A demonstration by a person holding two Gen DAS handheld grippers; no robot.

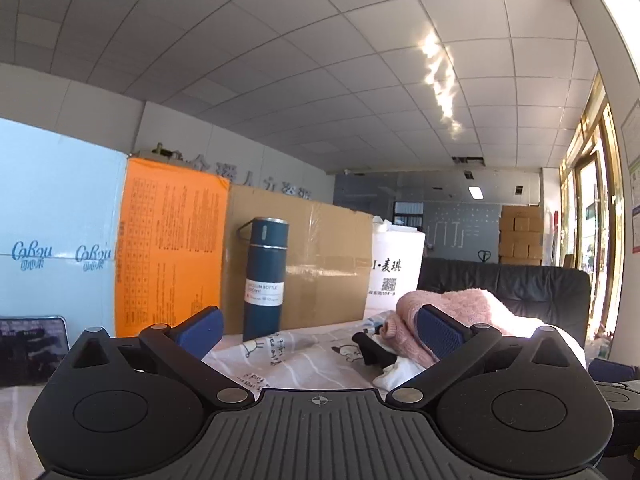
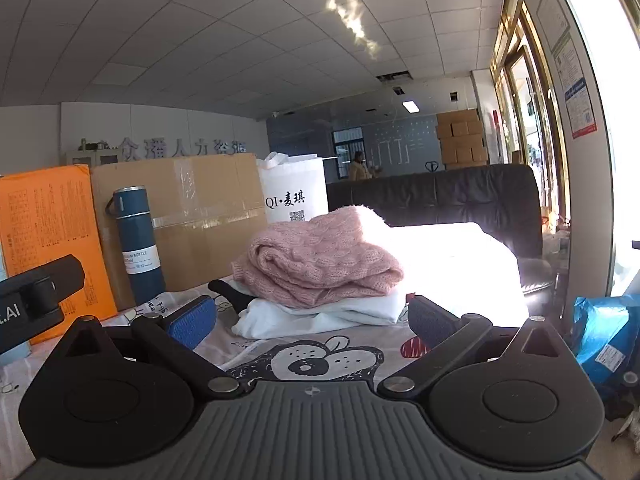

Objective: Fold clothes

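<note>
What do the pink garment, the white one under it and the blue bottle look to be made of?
Pink sweater: chunky knit, probably wool or acrylic; cable ribs and fuzzy surface show. White garment beneath: smooth, thin fabric, maybe cotton jersey; soft flat folds, no visible texture. Blue bottle: likely painted metal with a matte finish; its label reads vacuum bottle, though plastic can't be ruled out.

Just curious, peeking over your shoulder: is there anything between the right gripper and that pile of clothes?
Only bare printed sheet, with a cartoon bear on it. The right wrist view shows the open right gripper just short of the pink sweater stacked on a white garment.
</note>
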